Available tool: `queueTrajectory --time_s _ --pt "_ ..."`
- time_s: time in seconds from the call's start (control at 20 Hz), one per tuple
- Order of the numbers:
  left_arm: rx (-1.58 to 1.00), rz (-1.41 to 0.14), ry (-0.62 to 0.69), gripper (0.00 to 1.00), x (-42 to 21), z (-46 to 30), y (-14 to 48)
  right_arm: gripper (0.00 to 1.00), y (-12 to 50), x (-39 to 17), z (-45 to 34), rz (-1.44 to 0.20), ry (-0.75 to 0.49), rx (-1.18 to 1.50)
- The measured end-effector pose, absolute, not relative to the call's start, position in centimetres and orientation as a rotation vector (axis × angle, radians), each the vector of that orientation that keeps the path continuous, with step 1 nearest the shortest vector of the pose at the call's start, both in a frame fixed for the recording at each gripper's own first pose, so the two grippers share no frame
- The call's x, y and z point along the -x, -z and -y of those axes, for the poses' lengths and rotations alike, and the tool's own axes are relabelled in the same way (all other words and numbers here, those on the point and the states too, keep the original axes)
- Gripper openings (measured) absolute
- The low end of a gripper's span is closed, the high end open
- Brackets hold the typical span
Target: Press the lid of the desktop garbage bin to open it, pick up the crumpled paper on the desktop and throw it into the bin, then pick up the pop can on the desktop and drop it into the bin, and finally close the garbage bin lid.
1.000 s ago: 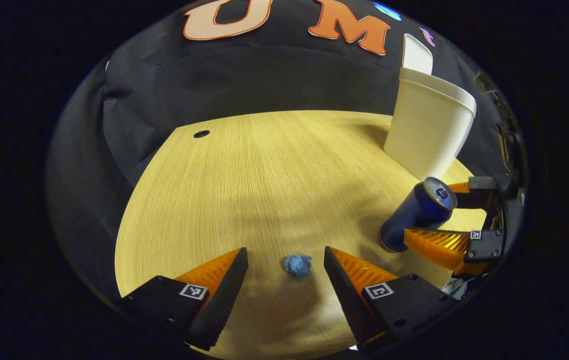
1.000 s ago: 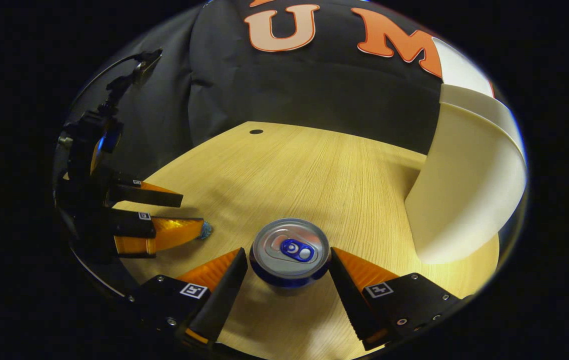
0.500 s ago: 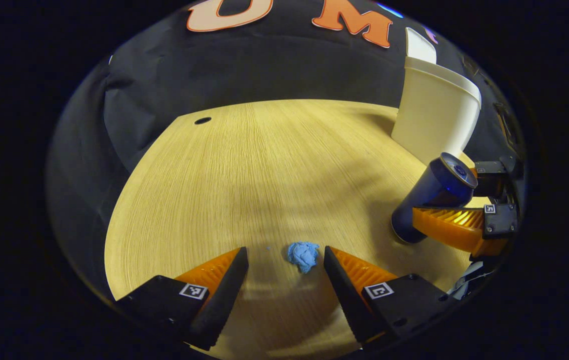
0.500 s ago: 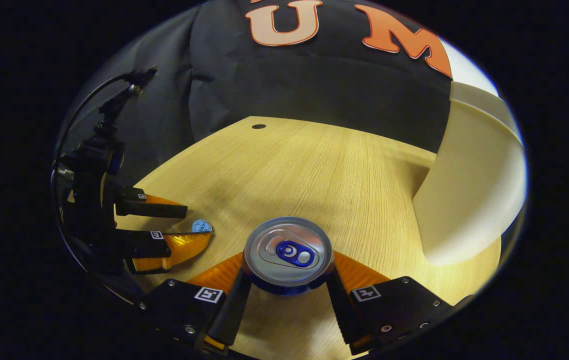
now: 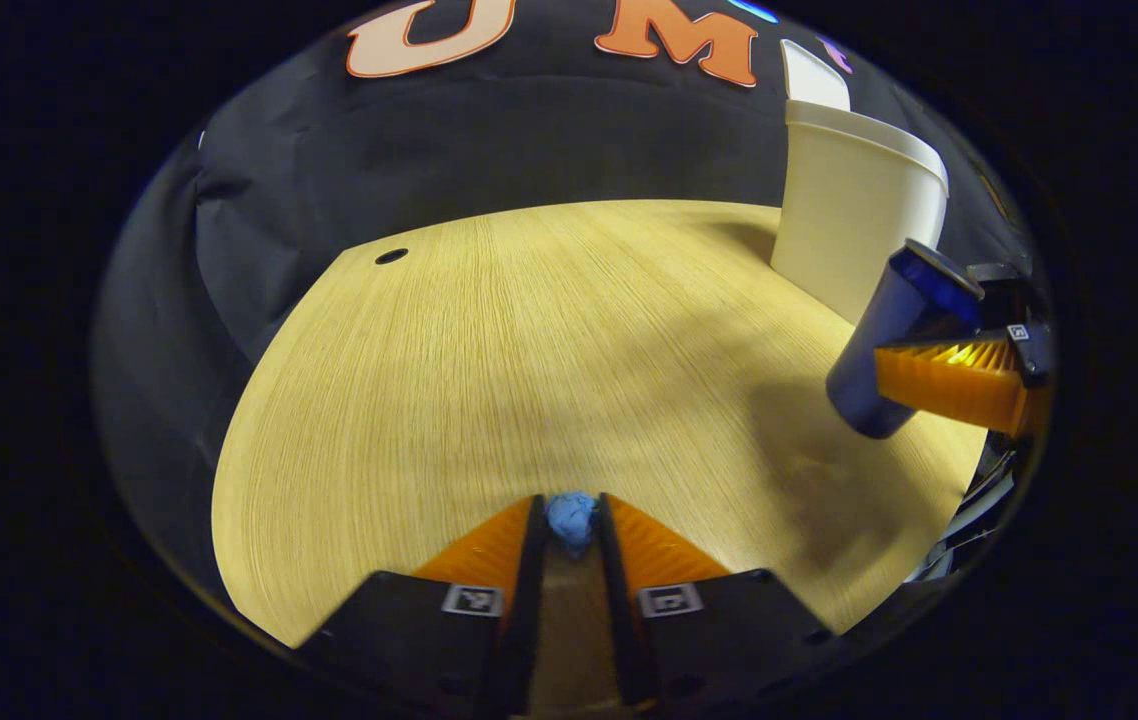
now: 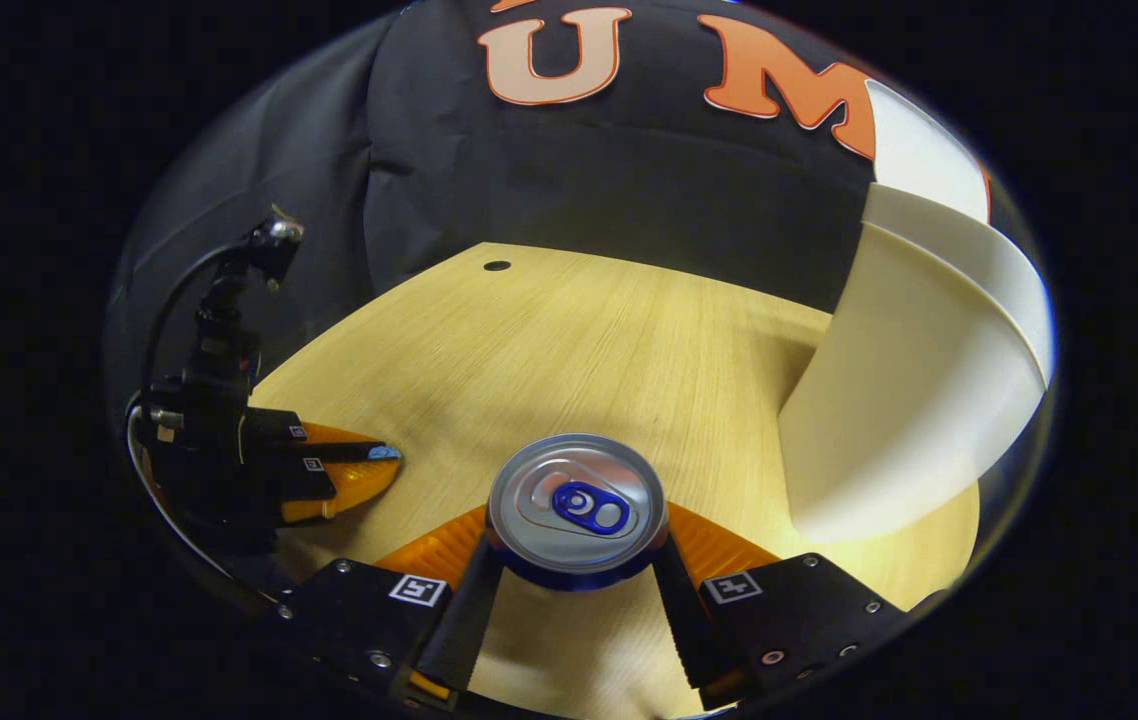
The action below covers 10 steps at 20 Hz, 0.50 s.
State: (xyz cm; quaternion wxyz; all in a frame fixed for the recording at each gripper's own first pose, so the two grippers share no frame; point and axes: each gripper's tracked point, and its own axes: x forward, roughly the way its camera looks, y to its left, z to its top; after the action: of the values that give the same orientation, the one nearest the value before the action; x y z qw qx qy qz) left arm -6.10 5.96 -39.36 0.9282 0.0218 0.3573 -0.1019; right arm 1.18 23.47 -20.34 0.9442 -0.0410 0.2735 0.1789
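Note:
The small blue crumpled paper [image 5: 570, 517] sits pinched between the fingertips of my left gripper [image 5: 569, 525], which is shut on it just above the wooden desktop [image 5: 529, 350]. The dark blue pop can [image 6: 576, 510] is clamped by my right gripper [image 6: 574, 560]; in the left gripper view the can [image 5: 894, 345] hangs tilted, clear of the desk, beside the bin. The cream garbage bin [image 5: 854, 230] stands at the far right with its lid [image 5: 814, 80] up. In the right gripper view the bin [image 6: 914, 380] is close on the right, and the left gripper [image 6: 369, 462] is low at the left.
A round cable hole [image 5: 391, 256] is in the desk's far left corner. The black cloth wall runs behind the desk. Cables trail from the left gripper's body [image 6: 219, 340] in the right gripper view.
My left gripper has closed on the crumpled paper, having been open around it. The right gripper closed on the can and lifted it off the desk toward the bin.

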Motion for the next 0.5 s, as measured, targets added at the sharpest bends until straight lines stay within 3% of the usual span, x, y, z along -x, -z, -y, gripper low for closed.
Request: queueTrajectory --time_s 0.05,0.25,0.5 --pt "-0.036 -0.737 0.21 0.28 5.9 -5.9 39.5 0.78 20.2 -1.1 -23.0 -0.562 -0.352 0.077" --pt "0.009 -0.759 0.158 0.15 4.0 -7.4 39.6 0.78 19.4 -1.4 -22.1 -0.554 -0.351 0.069" --pt "-0.004 -0.711 0.106 0.14 1.8 -7.9 35.3 0.78 18.4 -1.1 -20.0 -0.537 -0.38 0.087"
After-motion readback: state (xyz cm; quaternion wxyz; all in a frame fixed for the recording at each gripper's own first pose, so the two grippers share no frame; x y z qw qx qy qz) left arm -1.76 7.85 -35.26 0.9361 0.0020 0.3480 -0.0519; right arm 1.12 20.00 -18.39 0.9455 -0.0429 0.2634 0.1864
